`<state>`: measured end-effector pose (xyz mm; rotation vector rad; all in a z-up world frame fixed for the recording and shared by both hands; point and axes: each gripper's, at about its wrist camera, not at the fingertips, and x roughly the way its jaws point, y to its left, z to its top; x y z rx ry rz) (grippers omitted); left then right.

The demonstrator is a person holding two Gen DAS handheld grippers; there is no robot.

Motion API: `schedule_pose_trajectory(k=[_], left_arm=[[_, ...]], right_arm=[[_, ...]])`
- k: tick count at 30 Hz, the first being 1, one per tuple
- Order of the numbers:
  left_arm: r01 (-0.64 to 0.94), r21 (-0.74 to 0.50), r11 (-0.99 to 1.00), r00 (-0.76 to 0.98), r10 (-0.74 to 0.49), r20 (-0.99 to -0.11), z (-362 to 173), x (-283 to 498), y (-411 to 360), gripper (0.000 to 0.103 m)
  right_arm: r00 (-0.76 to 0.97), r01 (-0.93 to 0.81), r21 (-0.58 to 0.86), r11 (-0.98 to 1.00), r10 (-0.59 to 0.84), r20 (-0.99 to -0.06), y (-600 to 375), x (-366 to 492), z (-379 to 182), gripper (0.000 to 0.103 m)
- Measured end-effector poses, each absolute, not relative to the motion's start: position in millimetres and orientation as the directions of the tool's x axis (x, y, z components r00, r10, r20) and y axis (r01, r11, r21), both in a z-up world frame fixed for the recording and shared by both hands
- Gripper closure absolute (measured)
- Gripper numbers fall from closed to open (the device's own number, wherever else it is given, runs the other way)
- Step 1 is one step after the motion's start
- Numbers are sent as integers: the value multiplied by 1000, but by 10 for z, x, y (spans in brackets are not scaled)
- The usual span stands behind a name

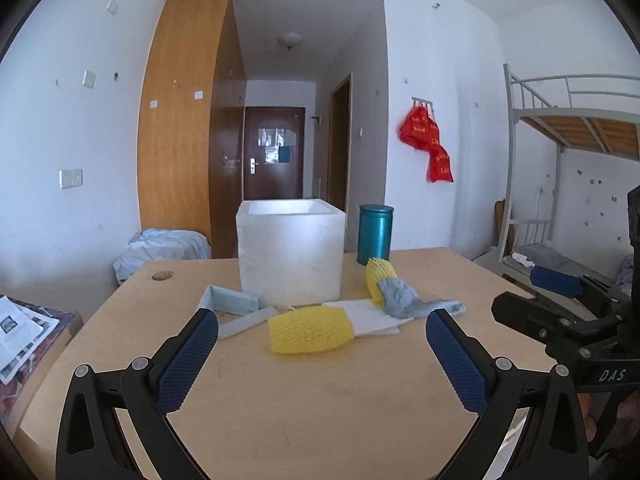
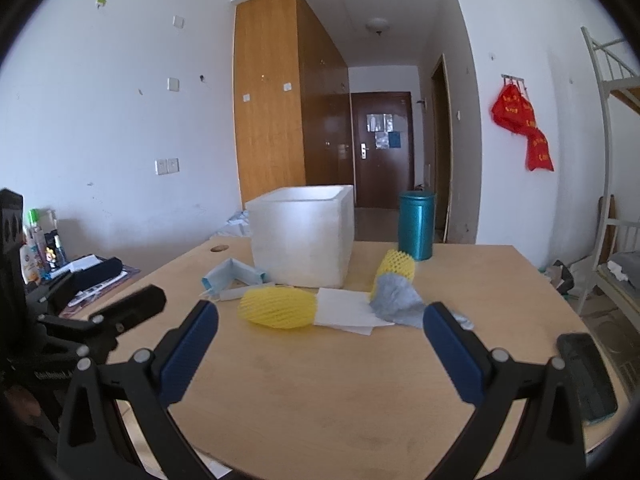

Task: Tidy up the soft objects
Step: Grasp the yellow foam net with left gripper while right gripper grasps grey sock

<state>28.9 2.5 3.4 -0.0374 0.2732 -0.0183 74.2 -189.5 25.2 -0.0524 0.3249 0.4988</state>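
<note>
Left wrist view: nearest to us, the left gripper [image 1: 322, 330] hangs above the wooden table [image 1: 320, 400] with its blue-padded fingers [image 1: 188, 364] spread wide and nothing between them. Just past the fingertips we see a yellow foam net sleeve [image 1: 310, 329] lying flat, its right end touching a sheet of white paper [image 1: 370, 316]. A grey sock [image 1: 412, 299] lies across the far right corner of that paper and over the lower end of a second yellow foam net [image 1: 378, 278]. To the left of the first sleeve sits a pale blue face mask [image 1: 230, 300], folded and partly raised, against the base of a white foam box [image 1: 291, 254] that stands open-topped at the middle of the table. Behind the box on the right stands a teal cylindrical canister [image 1: 375, 235]. At the right edge we catch the right gripper [image 1: 560, 316] from the side, above the table's right part.

In the right wrist view, the right gripper [image 2: 320, 330] is likewise released, fingers wide apart and empty above the near table. A dark phone [image 2: 588, 376] lies by the table's right edge. Beyond the fingertips lie the same sleeve, paper and sock, then the box and canister. On the far wall hang red bags [image 2: 524, 124].
</note>
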Motion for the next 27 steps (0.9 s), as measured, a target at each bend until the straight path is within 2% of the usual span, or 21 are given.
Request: schedule_pose_trajectory(k=[9, 17, 23, 27], left_arm=[[8, -48, 999, 959, -21, -283, 132, 519, 108, 0], [15, -38, 999, 946, -27, -324, 156, 788, 130, 0], [47, -93, 995, 921, -79, -381, 137, 1022, 220, 0], [38, -82, 996, 915, -68, -397, 102, 1161, 214, 0]], right_arm=[[837, -447, 25, 894, 428, -342, -1859, 1027, 371, 0], [816, -457, 55, 888, 443, -370, -1836, 1323, 381, 0], [804, -457, 55, 888, 439, -402, -1782, 1520, 380, 0], [801, -444, 42, 895, 417, -429, -1762, 1661, 358, 0]])
